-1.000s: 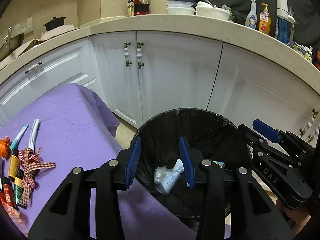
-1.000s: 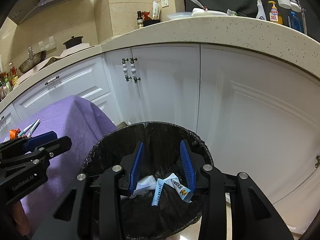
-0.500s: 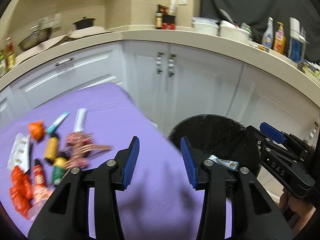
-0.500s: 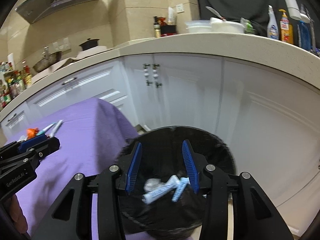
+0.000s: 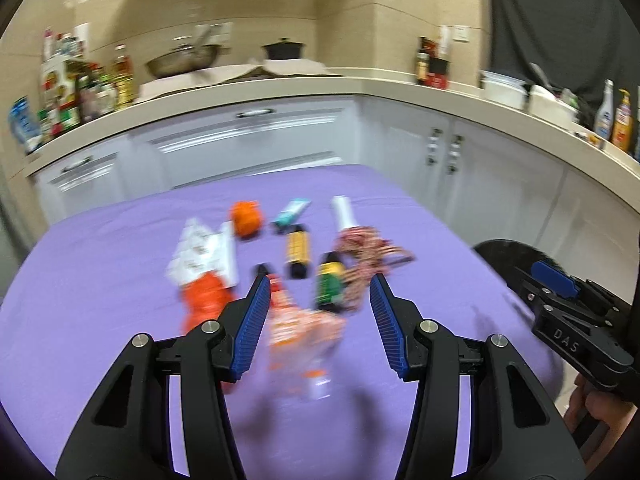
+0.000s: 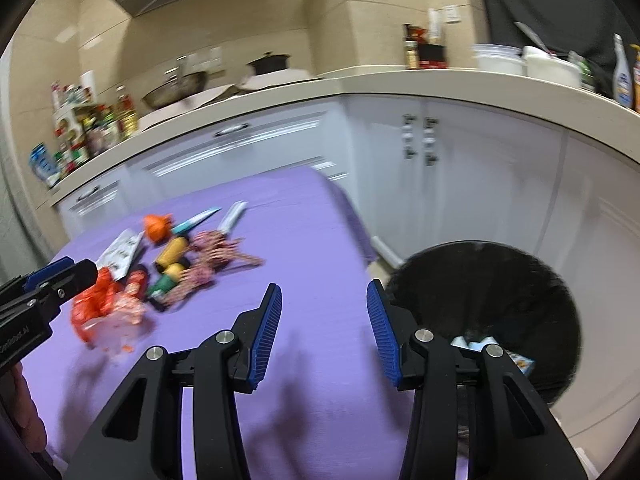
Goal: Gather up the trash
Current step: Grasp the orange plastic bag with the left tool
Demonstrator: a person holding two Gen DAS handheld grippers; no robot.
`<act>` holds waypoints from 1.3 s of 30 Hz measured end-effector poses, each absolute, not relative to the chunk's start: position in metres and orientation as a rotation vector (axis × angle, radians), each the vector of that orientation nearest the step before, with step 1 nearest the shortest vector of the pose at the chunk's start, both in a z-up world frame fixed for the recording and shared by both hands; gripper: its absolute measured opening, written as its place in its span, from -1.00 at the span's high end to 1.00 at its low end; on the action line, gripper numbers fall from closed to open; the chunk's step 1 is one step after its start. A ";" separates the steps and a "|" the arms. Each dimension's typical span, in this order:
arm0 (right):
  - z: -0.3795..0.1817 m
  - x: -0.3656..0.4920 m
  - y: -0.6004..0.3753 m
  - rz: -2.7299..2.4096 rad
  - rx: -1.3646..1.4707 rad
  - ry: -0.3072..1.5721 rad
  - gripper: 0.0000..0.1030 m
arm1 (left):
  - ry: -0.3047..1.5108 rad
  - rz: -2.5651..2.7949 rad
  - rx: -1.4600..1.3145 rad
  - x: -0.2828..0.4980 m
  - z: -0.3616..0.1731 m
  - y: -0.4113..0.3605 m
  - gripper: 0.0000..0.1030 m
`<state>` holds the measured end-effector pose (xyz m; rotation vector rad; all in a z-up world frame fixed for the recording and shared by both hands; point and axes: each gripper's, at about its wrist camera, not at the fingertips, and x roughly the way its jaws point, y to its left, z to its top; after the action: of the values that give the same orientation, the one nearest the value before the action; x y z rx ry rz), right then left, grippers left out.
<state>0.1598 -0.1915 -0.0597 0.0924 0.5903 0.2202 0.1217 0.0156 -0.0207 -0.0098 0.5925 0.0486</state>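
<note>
Several pieces of trash lie on the purple tablecloth [image 5: 120, 248]: an orange-and-clear wrapper [image 5: 300, 336], a white packet [image 5: 200, 252], an orange crumpled piece [image 5: 246, 218], small bottles [image 5: 298, 250], a checked ribbon [image 5: 368, 246]. My left gripper [image 5: 318, 320] is open and empty above the wrapper. My right gripper [image 6: 324, 328] is open and empty over the cloth's right part, beside the black bin [image 6: 500, 280], which holds some wrappers [image 6: 476, 342]. The trash pile [image 6: 176, 264] lies left of it. The views are motion-blurred.
White kitchen cabinets [image 5: 400, 140] and a curved counter [image 5: 360, 84] stand behind the table. Bottles and jars [image 5: 80, 96], a pan [image 5: 184, 62] and containers [image 5: 504, 88] sit on the counter. The bin also shows at the right edge of the left wrist view [image 5: 496, 252].
Both grippers have swung left, away from over the bin toward the table. The trash pile now lies in front of the left gripper. Both stay open.
</note>
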 end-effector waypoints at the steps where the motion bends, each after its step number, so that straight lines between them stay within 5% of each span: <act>1: -0.059 0.159 -0.184 0.234 0.086 0.592 0.13 | 0.593 0.063 -0.015 0.119 -0.021 0.022 0.03; 17: -0.058 0.152 -0.114 0.339 -0.005 0.619 0.07 | 0.655 0.161 -0.052 0.107 -0.052 0.085 -0.29; 25: -0.061 0.154 -0.102 0.353 -0.026 0.636 0.05 | 0.716 0.155 -0.038 0.127 -0.070 0.088 -0.28; 32: -0.062 0.156 -0.094 0.367 -0.039 0.645 0.05 | 0.783 0.065 -0.086 0.134 -0.083 0.090 0.57; 39: -0.063 0.153 -0.084 0.389 -0.048 0.648 0.04 | 0.745 0.063 -0.074 0.121 -0.076 0.090 0.73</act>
<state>0.1532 -0.0838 -0.0628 -0.0479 0.6482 0.3892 0.1206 0.0905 -0.0764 -0.0741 0.7452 0.0626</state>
